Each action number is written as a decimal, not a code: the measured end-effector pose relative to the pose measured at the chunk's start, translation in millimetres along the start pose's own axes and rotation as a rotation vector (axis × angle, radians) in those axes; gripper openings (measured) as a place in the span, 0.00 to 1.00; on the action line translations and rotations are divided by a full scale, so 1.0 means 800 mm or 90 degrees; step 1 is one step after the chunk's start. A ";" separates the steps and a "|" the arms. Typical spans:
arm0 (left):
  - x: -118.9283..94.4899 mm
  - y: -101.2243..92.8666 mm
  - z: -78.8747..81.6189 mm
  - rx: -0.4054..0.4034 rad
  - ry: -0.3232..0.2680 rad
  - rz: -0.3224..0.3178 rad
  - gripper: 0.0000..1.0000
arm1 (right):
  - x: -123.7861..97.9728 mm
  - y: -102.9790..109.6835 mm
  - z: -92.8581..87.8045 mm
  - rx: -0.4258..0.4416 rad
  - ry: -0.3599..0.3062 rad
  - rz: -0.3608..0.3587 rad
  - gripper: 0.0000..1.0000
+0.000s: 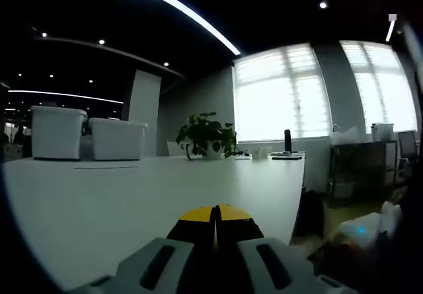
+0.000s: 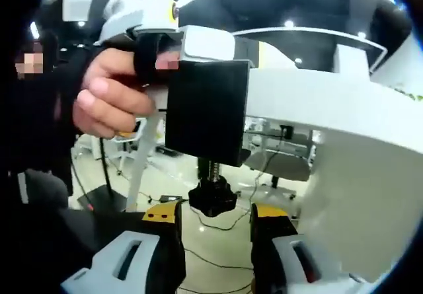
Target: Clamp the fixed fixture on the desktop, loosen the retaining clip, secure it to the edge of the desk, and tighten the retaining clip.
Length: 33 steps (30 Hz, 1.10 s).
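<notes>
At centre of the right gripper view, the black clamp fixture (image 2: 206, 109) sits on the white surface's (image 2: 357, 148) edge, its threaded screw and black knob (image 2: 213, 198) hanging below; the right claw (image 2: 215, 231) stands open, one yellow-tipped jaw either side of the knob; toward ten o'clock a hand (image 2: 109, 96) holds the other gripper (image 2: 149, 13) against the fixture. Across the left gripper view, the left claw (image 1: 215, 224) is closed, empty; beyond lie two white bins (image 1: 86, 132) and a potted plant (image 1: 206, 135).

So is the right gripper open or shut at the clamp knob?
Open: the right gripper has its jaws apart on either side of the black knob under the clamp.
</notes>
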State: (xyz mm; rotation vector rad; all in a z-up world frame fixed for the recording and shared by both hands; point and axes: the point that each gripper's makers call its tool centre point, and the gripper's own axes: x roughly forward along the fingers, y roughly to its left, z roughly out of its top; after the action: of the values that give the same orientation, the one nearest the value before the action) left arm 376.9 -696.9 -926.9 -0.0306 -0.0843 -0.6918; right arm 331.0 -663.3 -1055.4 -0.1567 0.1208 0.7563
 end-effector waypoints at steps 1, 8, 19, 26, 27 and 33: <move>0.000 0.000 0.000 0.000 0.000 0.000 0.01 | -0.001 -0.004 -0.001 -0.021 0.009 -0.029 0.39; -0.002 -0.002 0.002 0.006 -0.004 -0.001 0.01 | 0.002 -0.007 0.008 0.018 0.008 -0.134 0.38; -0.004 -0.005 0.002 0.007 -0.005 -0.003 0.01 | 0.008 -0.011 0.005 0.049 0.030 -0.178 0.25; -0.004 -0.004 0.002 0.007 -0.004 -0.001 0.01 | 0.009 -0.004 0.005 0.027 0.032 -0.080 0.24; -0.004 -0.004 0.002 0.007 -0.004 -0.001 0.01 | 0.009 -0.002 0.006 0.021 0.029 -0.058 0.24; -0.003 -0.003 0.002 0.006 -0.003 0.000 0.01 | 0.013 0.006 0.007 0.018 0.007 0.085 0.24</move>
State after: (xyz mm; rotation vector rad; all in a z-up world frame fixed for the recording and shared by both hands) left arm 373.1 -697.1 -925.7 -0.0230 -0.0924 -0.6920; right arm 335.1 -651.9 -1052.1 -0.1269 0.1541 0.8871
